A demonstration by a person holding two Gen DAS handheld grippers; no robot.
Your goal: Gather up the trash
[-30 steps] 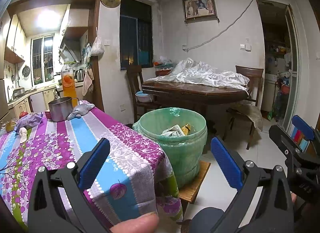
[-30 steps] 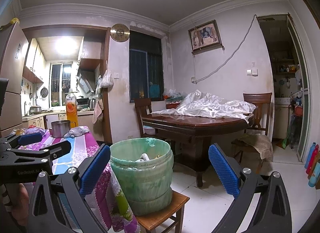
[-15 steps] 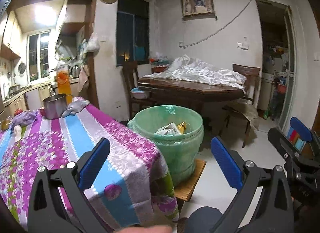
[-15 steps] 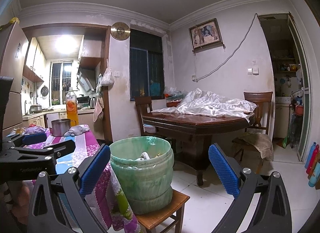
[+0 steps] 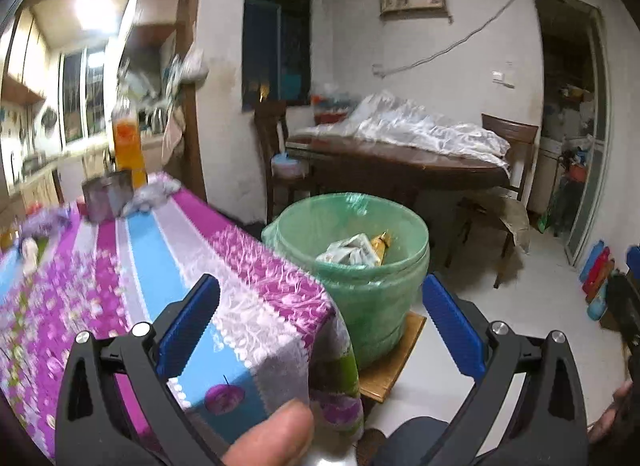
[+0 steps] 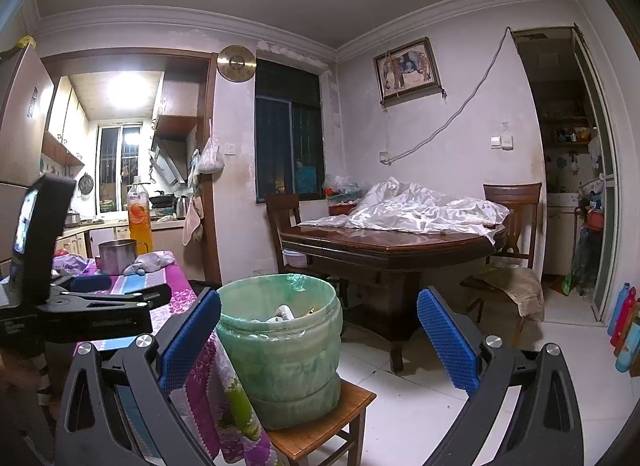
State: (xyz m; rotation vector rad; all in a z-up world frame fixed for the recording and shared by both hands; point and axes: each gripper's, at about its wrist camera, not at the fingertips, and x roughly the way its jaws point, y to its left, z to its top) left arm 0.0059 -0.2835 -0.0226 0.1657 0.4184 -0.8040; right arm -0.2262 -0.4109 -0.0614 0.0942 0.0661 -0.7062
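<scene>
Left wrist view: the left claw (image 5: pixel 320 318) is spread wide and empty above the surface (image 5: pixel 168 258) with its glossy purple-and-blue floral cloth. Beside it stands the round green-lined bin (image 5: pixel 352 262), crumpled wrappers (image 5: pixel 354 252) inside.

Right wrist view: the right claw (image 6: pixel 318 340), ribbed blue pads released, frames the bin (image 6: pixel 280 346) on a wooden stool (image 6: pixel 324 422).

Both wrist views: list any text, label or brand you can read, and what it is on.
No text is legible.
Left gripper body: embossed lettering, too dim to read.
Orange drink bottle: label print too small.
Left wrist view: motion-blurred throughout, no text.
</scene>
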